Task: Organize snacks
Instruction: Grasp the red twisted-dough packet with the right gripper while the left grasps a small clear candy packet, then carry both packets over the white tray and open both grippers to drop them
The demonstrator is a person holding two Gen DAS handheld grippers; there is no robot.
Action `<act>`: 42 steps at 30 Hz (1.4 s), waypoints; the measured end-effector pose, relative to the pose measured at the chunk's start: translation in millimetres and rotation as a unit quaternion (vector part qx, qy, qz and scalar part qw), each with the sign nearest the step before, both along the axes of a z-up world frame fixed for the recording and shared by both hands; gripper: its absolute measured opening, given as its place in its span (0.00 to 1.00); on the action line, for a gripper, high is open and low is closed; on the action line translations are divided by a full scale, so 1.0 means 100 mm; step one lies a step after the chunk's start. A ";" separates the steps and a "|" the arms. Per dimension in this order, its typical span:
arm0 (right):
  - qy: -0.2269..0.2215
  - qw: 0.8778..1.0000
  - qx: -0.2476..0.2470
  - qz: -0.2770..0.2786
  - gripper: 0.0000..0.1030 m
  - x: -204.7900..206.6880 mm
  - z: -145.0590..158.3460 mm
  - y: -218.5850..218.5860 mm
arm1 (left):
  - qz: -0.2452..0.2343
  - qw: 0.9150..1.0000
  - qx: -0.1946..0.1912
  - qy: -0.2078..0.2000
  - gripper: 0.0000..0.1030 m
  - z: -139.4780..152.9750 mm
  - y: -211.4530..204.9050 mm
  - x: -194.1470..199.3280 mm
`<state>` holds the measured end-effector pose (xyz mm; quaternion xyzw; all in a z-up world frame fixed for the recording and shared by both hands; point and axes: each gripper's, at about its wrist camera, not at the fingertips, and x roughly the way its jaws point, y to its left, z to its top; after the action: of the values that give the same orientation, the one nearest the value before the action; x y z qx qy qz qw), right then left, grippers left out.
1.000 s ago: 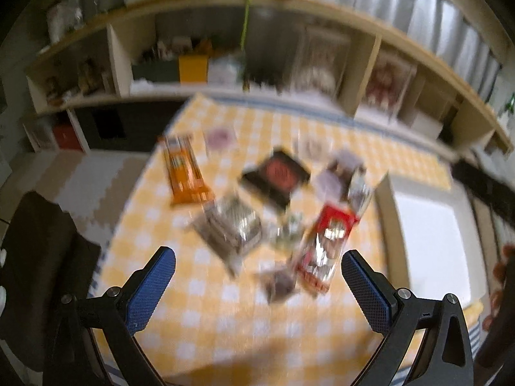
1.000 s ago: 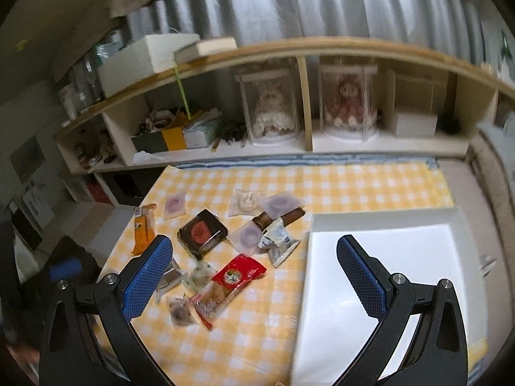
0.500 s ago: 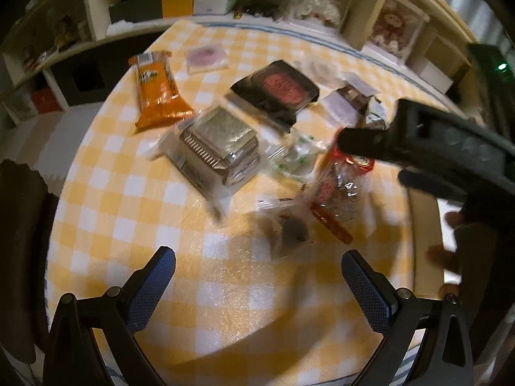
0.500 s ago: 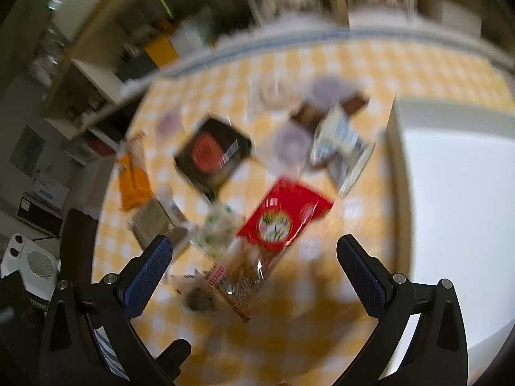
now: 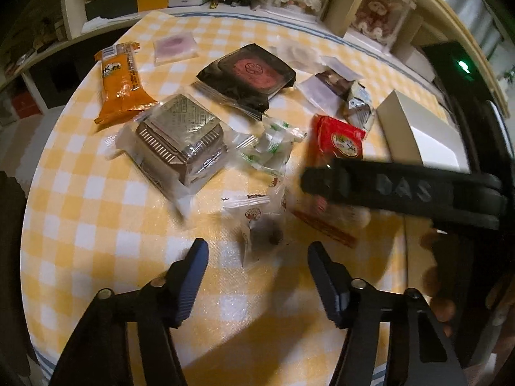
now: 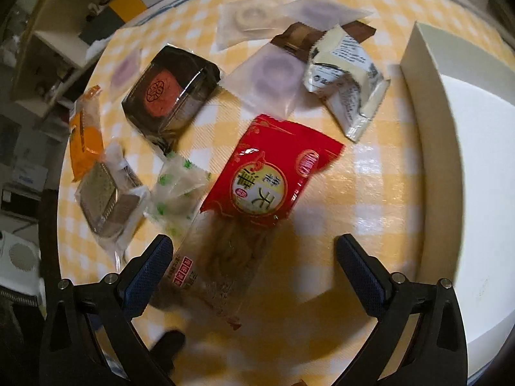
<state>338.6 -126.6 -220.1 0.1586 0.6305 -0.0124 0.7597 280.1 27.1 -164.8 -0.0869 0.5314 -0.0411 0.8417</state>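
Several wrapped snacks lie on a yellow checked tablecloth (image 5: pixel 96 212). My left gripper (image 5: pixel 256 263) is open, its jaws partly closed, either side of a small clear-wrapped dark sweet (image 5: pixel 262 230). My right gripper (image 6: pixel 254 270) is open low over a long red-and-clear packet (image 6: pixel 257 189), whose clear end lies between the jaws. That packet (image 5: pixel 338 141) also shows in the left view, partly hidden by my right gripper's black finger (image 5: pixel 399 188). A white box (image 6: pixel 476 167) stands at the right.
Other snacks: an orange packet (image 5: pixel 120 82), a silver tray pack (image 5: pixel 180 141), a black-and-red box (image 5: pixel 251 75), a green-and-white wrapper (image 6: pixel 177 189), a crumpled white pack (image 6: pixel 347 83), and translucent pouches (image 6: pixel 273 74). Shelves (image 5: pixel 379 16) stand behind the table.
Both grippers have dropped close to the table. The left jaws have narrowed around the small dark sweet. The right gripper has come down over the red packet.
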 end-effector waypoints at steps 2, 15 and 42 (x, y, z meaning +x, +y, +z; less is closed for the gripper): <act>0.003 1.000 -0.001 0.018 0.82 -0.04 0.03 -0.04 | 0.003 1.000 -0.006 -0.001 0.55 0.01 -0.01 -0.01; -0.018 0.999 -0.010 0.034 0.42 -0.08 0.13 -0.13 | 0.007 1.000 0.019 0.014 0.36 -0.14 -0.15 0.11; -0.172 0.983 -0.049 0.051 0.36 -0.89 1.42 -0.60 | -0.030 0.990 -0.074 -0.115 0.28 1.08 -0.46 -0.28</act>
<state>249.2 -186.6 -78.6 0.0888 0.4963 0.0229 0.8633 252.1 -18.5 -56.5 -0.1277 0.4291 -0.1153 0.8867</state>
